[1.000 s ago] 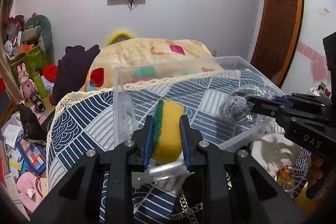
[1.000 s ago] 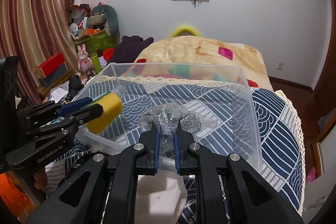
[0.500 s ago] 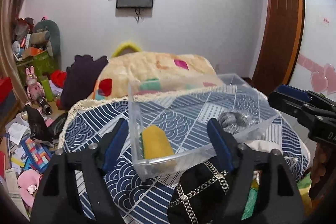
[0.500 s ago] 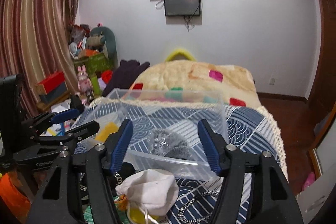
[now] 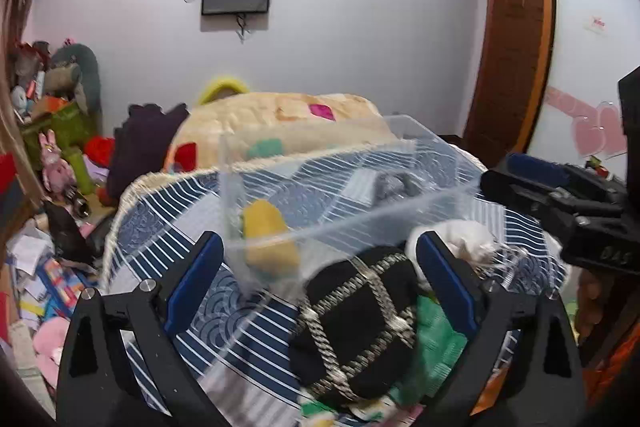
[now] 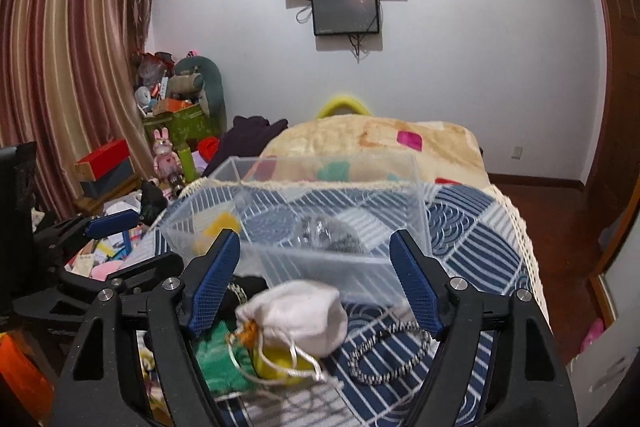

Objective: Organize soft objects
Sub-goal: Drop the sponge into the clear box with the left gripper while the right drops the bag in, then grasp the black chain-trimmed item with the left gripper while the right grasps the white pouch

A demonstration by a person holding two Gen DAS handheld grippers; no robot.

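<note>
A clear plastic bin [image 5: 432, 203] [image 6: 420, 211] stands on the blue patterned bedcover. A yellow sponge [image 5: 268, 235] [image 6: 218, 225] lies at its left end and a silvery wire scourer [image 5: 394, 185] [image 6: 332, 233] near its right end. My left gripper [image 5: 320, 271] is open and empty, low in front of the bin over a black pouch with a silver chain [image 5: 360, 319]. My right gripper [image 6: 316, 283] is open and empty over a white drawstring pouch [image 6: 298, 317]. A green cloth [image 6: 218, 359] and a yellow item [image 6: 280, 365] lie beside the pouch.
A loose black-and-white cord [image 6: 384, 355] lies on the cover to the right. A beige quilt [image 6: 372, 147] is piled behind the bin. Toys, boxes and papers [image 6: 132, 187] clutter the floor at left. A wooden door [image 5: 508, 59] stands at right.
Both grippers let go of their loads, the sponge and the scourer, into the bin, opened wide, and drew back and down toward the pile of pouches in front.
</note>
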